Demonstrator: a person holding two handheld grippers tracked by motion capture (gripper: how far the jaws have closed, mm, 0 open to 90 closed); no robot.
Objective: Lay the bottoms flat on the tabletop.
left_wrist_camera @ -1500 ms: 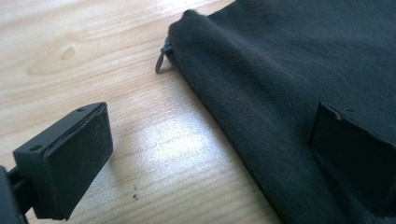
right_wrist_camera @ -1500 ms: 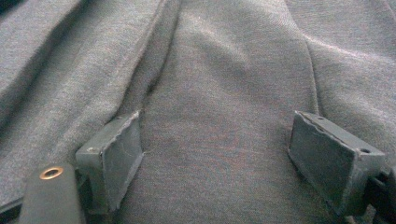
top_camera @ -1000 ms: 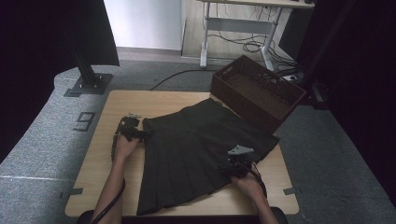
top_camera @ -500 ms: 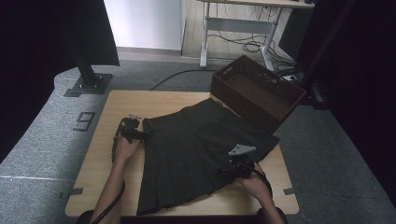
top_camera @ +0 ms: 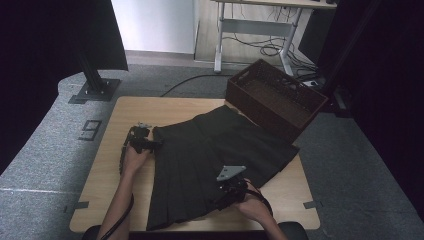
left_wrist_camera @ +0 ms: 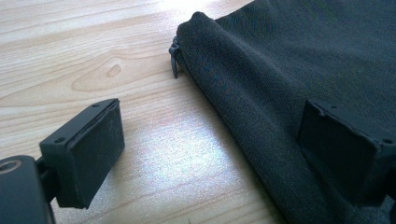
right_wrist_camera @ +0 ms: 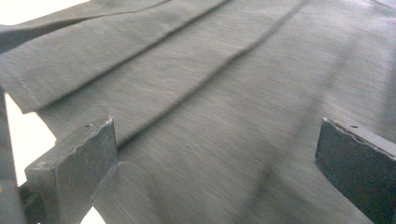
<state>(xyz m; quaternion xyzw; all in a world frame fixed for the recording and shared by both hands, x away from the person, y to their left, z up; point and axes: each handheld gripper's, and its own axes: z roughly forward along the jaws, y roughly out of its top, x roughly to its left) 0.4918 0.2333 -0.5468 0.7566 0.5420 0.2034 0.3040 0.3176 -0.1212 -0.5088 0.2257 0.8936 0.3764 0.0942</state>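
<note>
A black pleated skirt (top_camera: pixel 210 150) lies flat on the wooden table (top_camera: pixel 135 110). My left gripper (top_camera: pixel 154 145) sits at the skirt's left waistband corner, open. In the left gripper view (left_wrist_camera: pixel 210 154) the skirt's edge (left_wrist_camera: pixel 261 107) runs between its jaws, which have just closed a little; the pads do not press the cloth. A small zipper pull (left_wrist_camera: pixel 174 58) sticks out at the corner. My right gripper (top_camera: pixel 219 201) hovers over the skirt's near right part. Its jaws have just been opening and stand wide (right_wrist_camera: pixel 219 172) above the pleats (right_wrist_camera: pixel 224 93), with nothing gripped.
A dark brown wicker basket (top_camera: pixel 275 100) stands at the table's far right corner, touching the skirt's far edge. Bare wood shows left of the skirt and along the near right edge (top_camera: pixel 295 200). Beyond the table are a grey floor and a desk frame (top_camera: pixel 250 30).
My right hand has moved left across the skirt, toward its middle. The left hand has stayed at the waistband corner.
</note>
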